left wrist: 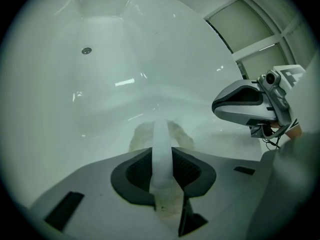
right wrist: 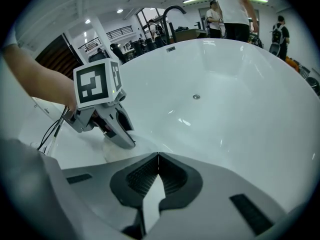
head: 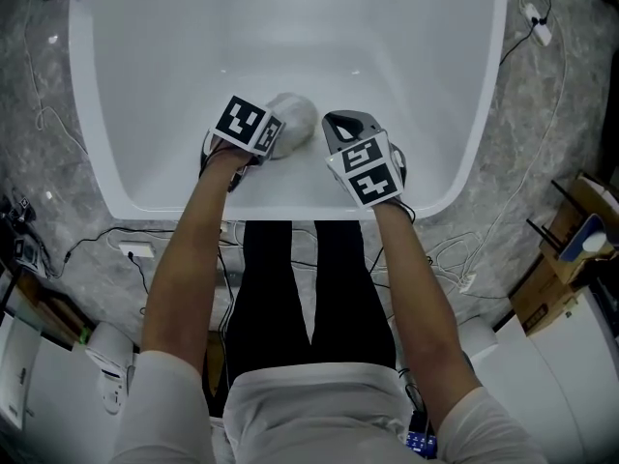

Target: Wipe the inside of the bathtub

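My left gripper (left wrist: 161, 151) pinches a fold of the cloth (head: 293, 121), likely soft and light, against the bathtub's (head: 116, 114) near wall; my right gripper (right wrist: 158, 156) is closed, empty

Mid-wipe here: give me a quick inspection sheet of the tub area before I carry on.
Surface: white bathtub, inside glossy, no dirt visible.
Job's things: pale cloth bunched against the near inner wall.
Clutter: nothing seen.
Grippers: left claw shut on the cloth; right claw shut, empty, beside it.
Cables: loose cables on the floor, both sides of the tub.
Surroundings: cardboard boxes at right; people standing beyond the tub.
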A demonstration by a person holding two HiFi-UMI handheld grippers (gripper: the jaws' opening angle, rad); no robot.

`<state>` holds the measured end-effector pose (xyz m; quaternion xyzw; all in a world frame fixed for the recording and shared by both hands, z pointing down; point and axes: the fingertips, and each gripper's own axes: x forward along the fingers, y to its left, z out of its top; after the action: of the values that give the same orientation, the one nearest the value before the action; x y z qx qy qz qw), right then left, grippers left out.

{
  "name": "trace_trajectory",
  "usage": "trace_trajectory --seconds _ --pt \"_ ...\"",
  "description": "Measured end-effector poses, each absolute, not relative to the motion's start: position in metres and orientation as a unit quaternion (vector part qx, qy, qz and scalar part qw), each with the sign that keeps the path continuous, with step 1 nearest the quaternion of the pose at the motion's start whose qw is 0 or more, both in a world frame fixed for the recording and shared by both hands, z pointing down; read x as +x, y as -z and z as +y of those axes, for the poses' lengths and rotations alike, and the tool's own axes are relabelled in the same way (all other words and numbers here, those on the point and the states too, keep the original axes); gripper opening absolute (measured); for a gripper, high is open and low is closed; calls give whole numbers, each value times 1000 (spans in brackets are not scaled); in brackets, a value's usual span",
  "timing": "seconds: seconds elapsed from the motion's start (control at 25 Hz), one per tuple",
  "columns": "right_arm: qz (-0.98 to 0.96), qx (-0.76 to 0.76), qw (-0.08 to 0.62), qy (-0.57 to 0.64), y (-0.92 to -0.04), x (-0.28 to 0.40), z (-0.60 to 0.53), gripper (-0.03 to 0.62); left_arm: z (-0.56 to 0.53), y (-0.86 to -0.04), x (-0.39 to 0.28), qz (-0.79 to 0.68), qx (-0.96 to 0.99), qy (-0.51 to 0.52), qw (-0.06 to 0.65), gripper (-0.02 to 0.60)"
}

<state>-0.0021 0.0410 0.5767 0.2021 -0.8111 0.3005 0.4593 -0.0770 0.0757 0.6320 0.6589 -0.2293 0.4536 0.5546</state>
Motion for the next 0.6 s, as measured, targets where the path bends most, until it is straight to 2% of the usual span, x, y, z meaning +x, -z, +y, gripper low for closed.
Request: trace_trajectory --seconds 0.6 --pt "-817 175 469 -286 -582 -51 53 18 86 -635 -152 -262 644 -456 556 101"
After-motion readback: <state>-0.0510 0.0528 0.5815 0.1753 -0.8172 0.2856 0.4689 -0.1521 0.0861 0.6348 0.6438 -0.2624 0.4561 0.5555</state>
